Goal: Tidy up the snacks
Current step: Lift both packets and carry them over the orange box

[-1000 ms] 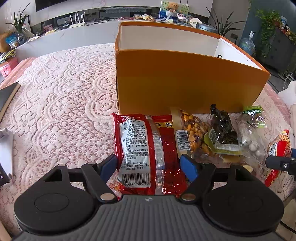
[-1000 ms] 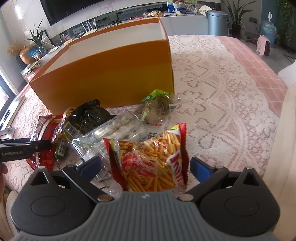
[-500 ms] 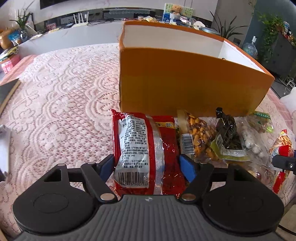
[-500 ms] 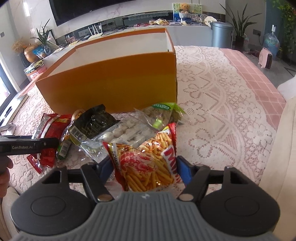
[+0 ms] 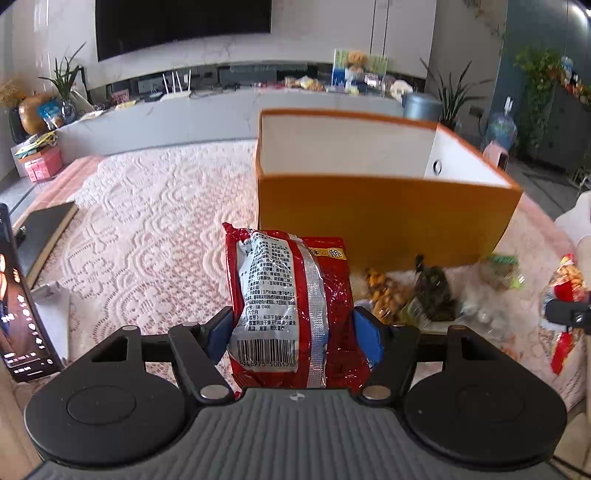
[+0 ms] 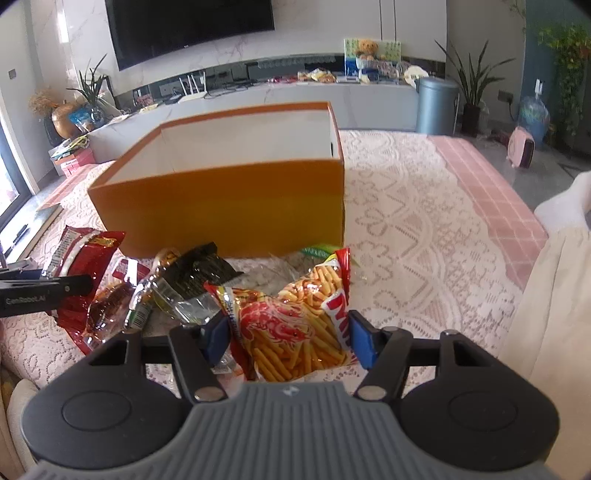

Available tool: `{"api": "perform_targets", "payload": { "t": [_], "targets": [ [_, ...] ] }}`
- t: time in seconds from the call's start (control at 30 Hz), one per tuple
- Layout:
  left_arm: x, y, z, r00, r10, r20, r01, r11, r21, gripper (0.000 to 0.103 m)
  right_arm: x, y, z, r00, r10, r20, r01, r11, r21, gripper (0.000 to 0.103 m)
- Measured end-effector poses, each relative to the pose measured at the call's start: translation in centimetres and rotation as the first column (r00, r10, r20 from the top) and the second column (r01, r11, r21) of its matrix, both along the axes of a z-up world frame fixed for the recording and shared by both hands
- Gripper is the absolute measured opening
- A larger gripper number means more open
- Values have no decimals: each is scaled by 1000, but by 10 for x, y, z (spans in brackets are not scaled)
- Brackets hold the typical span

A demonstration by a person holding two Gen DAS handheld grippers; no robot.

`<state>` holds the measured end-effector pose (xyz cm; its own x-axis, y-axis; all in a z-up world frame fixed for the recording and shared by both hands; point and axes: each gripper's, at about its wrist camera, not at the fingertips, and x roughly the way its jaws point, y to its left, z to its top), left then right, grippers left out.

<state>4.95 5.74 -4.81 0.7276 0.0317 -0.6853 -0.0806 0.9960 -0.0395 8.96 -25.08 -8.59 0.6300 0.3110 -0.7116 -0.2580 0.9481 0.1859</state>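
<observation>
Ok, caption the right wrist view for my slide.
Right claw closing on shrimp-stick snack bag, orange box ahead.

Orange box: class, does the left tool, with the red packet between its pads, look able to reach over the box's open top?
Probably yes: the orange box stands open-topped just beyond the red packet, with nothing between them.

A home living room is shown. A large dark television [image 6: 192, 29] is mounted on a marble-look wall above a long low media console [image 6: 295, 92], on which a white router [image 6: 192, 88], a teddy bear [image 6: 367, 48] and scattered odds and ends are kept. Potted plants [image 6: 469, 81] are placed around the room, and a lace tablecloth [image 6: 406, 229] is spread over the work surface
</observation>
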Motion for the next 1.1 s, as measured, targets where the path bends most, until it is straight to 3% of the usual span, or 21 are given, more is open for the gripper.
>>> {"api": "perform_targets", "payload": {
  "t": [0.27,0.67,1.1],
  "targets": [
    [-11,-1,34,997,-11,77,16,998,-68,78,-4,2,31,996,30,84,-30,1000,-2,63],
    [24,-13,80,985,-57,161,66,996,-55,77,23,15,85,974,115,197,-117,993,-2,63],
    [73,-21,82,986,-75,148,80,996,-30,77,85,48,109,962,136,235,-134,991,-26,63]
  ]
}}
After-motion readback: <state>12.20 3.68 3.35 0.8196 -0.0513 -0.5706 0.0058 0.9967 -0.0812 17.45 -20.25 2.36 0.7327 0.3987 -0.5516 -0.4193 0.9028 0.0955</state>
